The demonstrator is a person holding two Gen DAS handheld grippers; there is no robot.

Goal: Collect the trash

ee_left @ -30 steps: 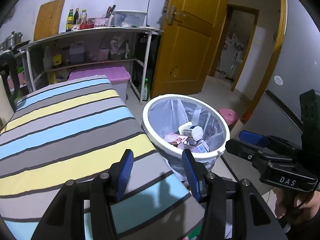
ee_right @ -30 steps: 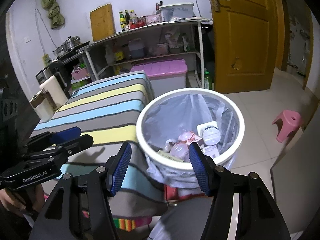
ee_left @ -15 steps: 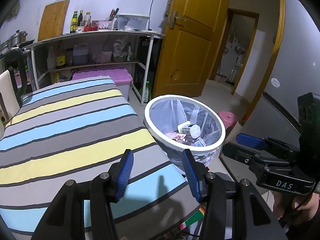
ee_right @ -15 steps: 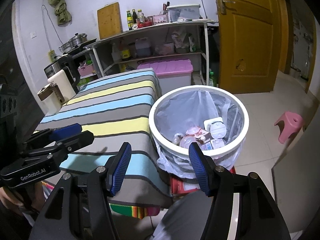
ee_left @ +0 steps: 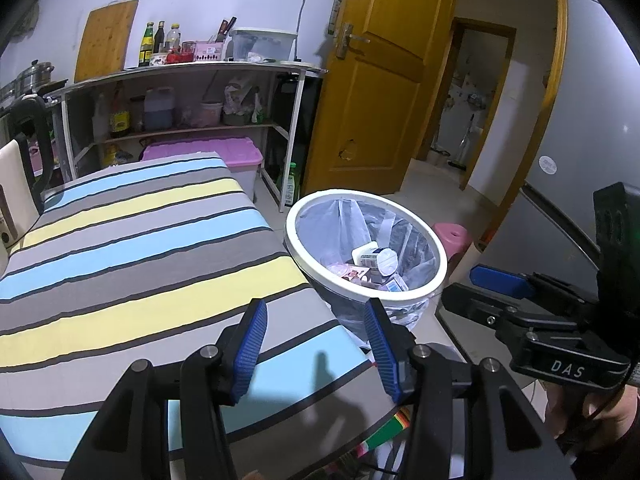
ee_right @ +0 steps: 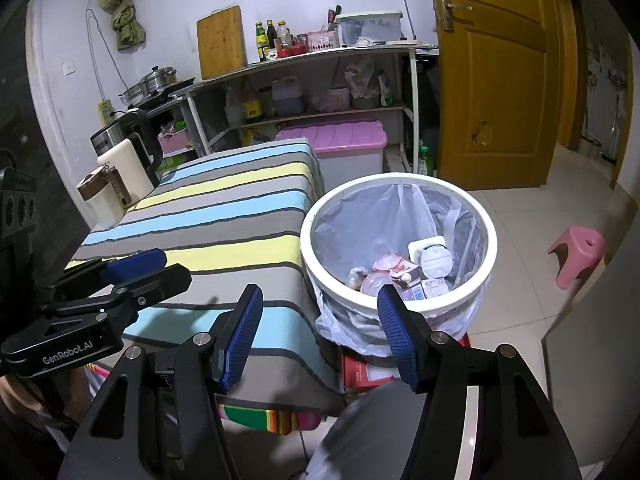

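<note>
A white trash bin (ee_left: 434, 286) with a clear plastic liner stands on the floor by the right edge of the striped table (ee_left: 132, 248). It holds several pieces of trash (ee_left: 374, 260): white tubs, pink packets, small cartons. It also shows in the right wrist view (ee_right: 486, 284), with the trash (ee_right: 404, 276) inside. My left gripper (ee_left: 316, 346) is open and empty over the table's near corner. My right gripper (ee_right: 320, 334) is open and empty, above the gap between table and bin. Each gripper shows in the other's view, the right gripper (ee_left: 500, 292) and the left gripper (ee_right: 136, 270).
A striped cloth covers the table (ee_right: 224, 216). A kettle (ee_right: 128, 160) and a jar (ee_right: 100, 196) stand at its far left. Behind are a shelf rack (ee_right: 320, 80) with bottles, a pink-lidded box (ee_right: 340, 140), a wooden door (ee_right: 492, 80) and a pink stool (ee_right: 576, 252).
Both grippers have drawn back and up from the bin, so the bin looks smaller and farther. Both stay open and empty. The trash in the bin has not moved.
</note>
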